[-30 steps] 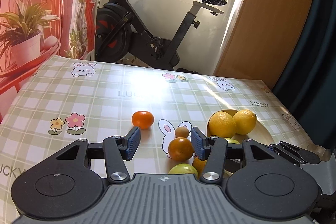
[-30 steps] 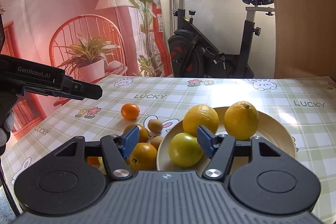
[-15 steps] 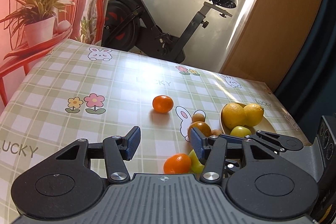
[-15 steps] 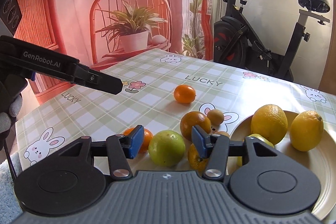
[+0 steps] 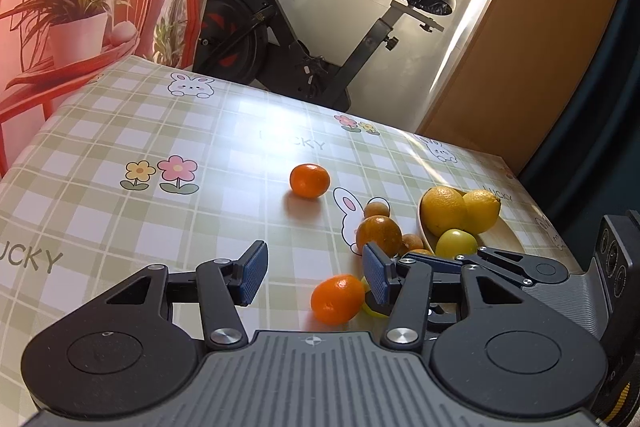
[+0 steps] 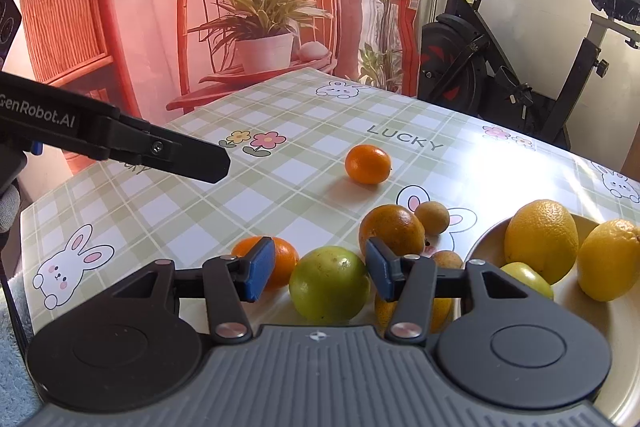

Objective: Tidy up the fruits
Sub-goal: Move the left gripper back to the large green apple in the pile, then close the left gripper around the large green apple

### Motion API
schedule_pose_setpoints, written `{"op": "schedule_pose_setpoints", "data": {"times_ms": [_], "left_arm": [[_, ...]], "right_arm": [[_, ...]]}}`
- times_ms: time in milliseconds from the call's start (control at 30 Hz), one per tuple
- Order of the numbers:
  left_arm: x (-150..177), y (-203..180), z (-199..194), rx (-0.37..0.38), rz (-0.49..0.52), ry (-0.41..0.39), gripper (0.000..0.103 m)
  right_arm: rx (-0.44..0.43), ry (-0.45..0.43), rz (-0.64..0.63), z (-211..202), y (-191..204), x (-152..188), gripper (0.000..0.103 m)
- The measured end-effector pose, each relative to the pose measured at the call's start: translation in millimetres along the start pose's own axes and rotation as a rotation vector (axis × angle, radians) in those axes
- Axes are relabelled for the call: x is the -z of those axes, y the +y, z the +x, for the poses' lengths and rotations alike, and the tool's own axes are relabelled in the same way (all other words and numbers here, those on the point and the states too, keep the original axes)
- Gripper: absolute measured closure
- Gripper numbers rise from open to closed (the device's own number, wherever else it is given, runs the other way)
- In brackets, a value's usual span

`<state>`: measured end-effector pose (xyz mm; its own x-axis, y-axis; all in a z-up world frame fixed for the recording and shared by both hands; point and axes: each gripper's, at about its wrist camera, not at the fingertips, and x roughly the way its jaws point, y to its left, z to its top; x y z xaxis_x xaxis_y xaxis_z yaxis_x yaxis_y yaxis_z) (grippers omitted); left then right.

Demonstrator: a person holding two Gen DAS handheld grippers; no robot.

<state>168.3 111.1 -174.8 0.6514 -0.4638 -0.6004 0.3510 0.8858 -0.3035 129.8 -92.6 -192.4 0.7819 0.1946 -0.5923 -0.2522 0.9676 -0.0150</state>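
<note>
So right now my right gripper [image 6: 320, 269] has the green fruit [image 6: 329, 283] sitting square between its fingers; both blue pads look just shy of the skin, so I'd call it spread around the fruit rather than clamped, though honestly the fisheye makes that gap hard to judge. A tangerine [image 6: 280, 261] sits just behind the left pad, and a darker orange [image 6: 390, 227] is behind the right one. Off to the right, the plate [image 6: 592, 311] holds two lemons [image 6: 540, 237] and another green fruit. My left gripper [image 5: 314, 273] hangs spread above the surface [image 5: 120, 219], nothing gripped; that same tangerine [image 5: 337, 299] lies low between its fingers, nearer the right pad. One more tangerine [image 5: 310, 180] sits alone, farther out on the checked cloth.
</note>
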Motion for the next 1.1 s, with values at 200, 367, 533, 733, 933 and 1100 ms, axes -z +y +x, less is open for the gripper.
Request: {"op": "schedule_pose_setpoints", "data": {"times_ms": [200,367,533,733,933,1100], "left_arm": [[5.5,-4.8,2.4,0.012,0.002,0.020,0.048],[11.0,-15.2,9.9,0.040,0.013,0.053,0.048],[14.0,-32.9,21.8,0.081,0.047,0.085,0.049],[19.0,-57.8,35.8,0.073,0.123,0.114,0.049],[18.7,-65.6,43.4,0.053,0.149,0.123,0.049],[19.1,-65.8,45.1,0.034,0.176,0.135,0.049]], "right_arm": [[0.000,-0.013,0.050,-18.5,-2.6,11.8,0.057],[-0.006,-0.025,0.061,-29.2,0.2,18.3,0.064],[-0.010,-0.031,0.075,-32.9,3.6,23.6,0.066],[0.010,-0.020,0.114,-29.7,-1.6,29.5,0.065],[0.010,-0.014,0.148,-26.4,-7.8,32.9,0.064],[-0.005,-0.017,0.173,-24.9,-10.5,34.3,0.064]]}}
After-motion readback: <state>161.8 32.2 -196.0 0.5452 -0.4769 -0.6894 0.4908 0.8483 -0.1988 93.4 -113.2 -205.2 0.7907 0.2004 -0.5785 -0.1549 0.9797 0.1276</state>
